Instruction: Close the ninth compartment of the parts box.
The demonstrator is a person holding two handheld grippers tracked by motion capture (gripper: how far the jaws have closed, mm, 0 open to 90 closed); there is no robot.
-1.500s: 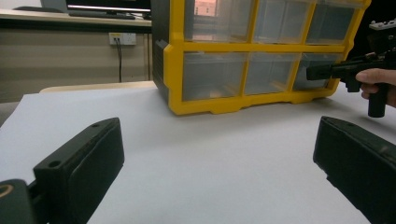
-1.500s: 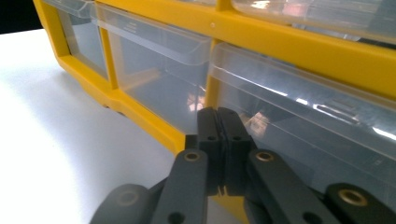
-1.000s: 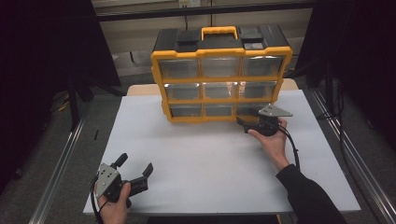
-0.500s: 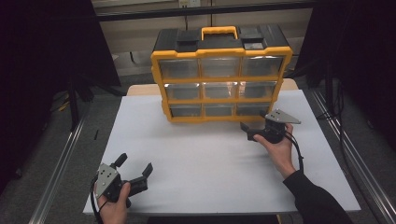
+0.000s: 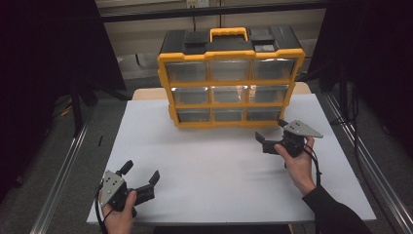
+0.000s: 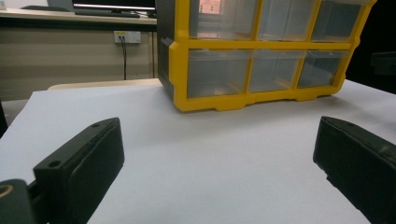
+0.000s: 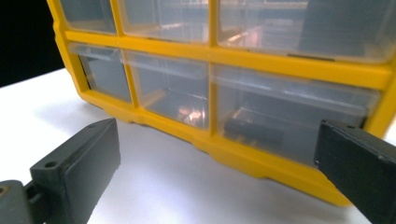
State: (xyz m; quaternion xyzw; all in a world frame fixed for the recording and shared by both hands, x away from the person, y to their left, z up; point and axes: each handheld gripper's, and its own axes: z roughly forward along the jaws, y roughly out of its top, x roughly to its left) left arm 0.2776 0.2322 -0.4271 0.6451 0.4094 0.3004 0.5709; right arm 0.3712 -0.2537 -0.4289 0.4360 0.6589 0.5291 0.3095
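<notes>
Right gripper (image 5: 271, 141) now drawn back from the bottom right drawer (image 5: 263, 113) of the yellow organizer (image 5: 231, 79), jaws just opened wide, nothing between. Drawer closed, probably just released. Left gripper (image 5: 144, 183) resting near table (image 5: 209, 161) edge, jaws wide, empty.

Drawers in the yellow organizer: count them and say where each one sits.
9 clear drawers in the yellow organizer, in three rows of three: top row, middle row, bottom row, each with a left, centre and right drawer. None looks hidden from the high view.
</notes>
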